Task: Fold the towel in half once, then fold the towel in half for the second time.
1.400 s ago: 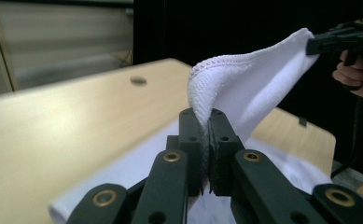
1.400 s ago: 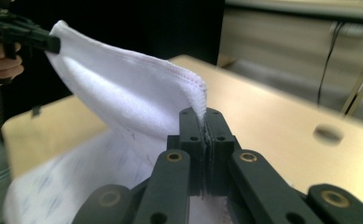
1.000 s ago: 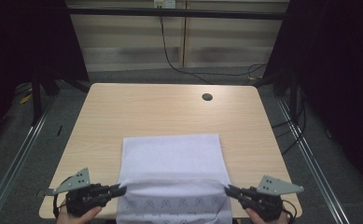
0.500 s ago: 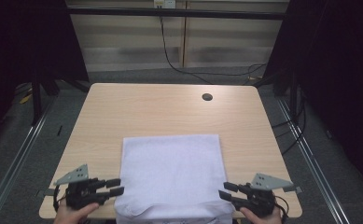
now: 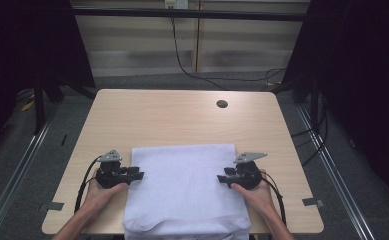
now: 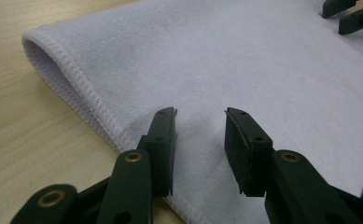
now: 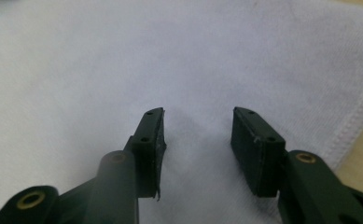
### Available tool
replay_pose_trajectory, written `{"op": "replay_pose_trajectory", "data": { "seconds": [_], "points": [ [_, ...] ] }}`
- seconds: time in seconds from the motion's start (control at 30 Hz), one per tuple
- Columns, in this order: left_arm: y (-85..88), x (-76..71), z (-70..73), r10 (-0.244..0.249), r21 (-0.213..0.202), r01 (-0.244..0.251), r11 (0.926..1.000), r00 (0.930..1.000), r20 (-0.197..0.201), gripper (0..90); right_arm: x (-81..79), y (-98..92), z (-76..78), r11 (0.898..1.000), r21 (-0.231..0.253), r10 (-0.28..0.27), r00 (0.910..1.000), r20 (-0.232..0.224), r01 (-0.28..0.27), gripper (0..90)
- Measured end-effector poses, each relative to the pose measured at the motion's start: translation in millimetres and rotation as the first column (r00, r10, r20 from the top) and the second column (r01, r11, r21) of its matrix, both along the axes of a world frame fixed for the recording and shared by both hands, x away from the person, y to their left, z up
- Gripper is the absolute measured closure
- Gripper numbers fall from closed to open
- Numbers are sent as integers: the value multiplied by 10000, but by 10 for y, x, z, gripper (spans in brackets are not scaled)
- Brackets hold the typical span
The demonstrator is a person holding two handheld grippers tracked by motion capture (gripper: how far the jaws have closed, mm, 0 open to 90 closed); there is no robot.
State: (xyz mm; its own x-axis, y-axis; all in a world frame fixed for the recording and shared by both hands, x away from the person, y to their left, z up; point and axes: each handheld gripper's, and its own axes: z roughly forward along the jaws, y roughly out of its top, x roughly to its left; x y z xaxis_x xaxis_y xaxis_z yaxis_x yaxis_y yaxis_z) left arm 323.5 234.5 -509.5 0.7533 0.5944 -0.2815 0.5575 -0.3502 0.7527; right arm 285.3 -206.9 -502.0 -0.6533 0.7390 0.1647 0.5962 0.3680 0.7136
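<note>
fingers on both my grippers are spread and gripping nothing, poised over a folded white towel (image 5: 184, 192) on the wooden worktop (image 5: 182, 120). my left gripper (image 5: 138, 175) sits at the towel's left hemmed edge, my right gripper (image 5: 221, 178) at its right edge, each pointing inward toward the middle. the towel lies flat near my side of the worktop, its near edge hanging slightly over. from the left gripper view, the stitched hem curls open just beside my fingers (image 6: 163, 140), so i judge they are placed to pinch the edges for another fold.
</note>
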Motion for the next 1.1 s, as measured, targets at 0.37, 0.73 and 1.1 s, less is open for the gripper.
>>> {"op": "replay_pose_trajectory", "data": {
  "seconds": [0.37, 0.73, 1.1],
  "points": [
    [6, -440, 28, -780, 100, 781, 9969, 9968, -151, 644, -680, -79, 14, 9997, -49, 256, 9996, 79, -256, 546],
    [41, -475, 178, -763, -262, 762, 9967, 9971, 2, 609, -820, -117, 110, 9995, 153, 286, 9996, 88, -287, 492],
    [103, 154, 200, 726, -476, -714, 9963, 9971, 239, 453, 1, -449, 182, 9911, 607, -1208, 9920, 361, 1185, 435]
  ]
}}
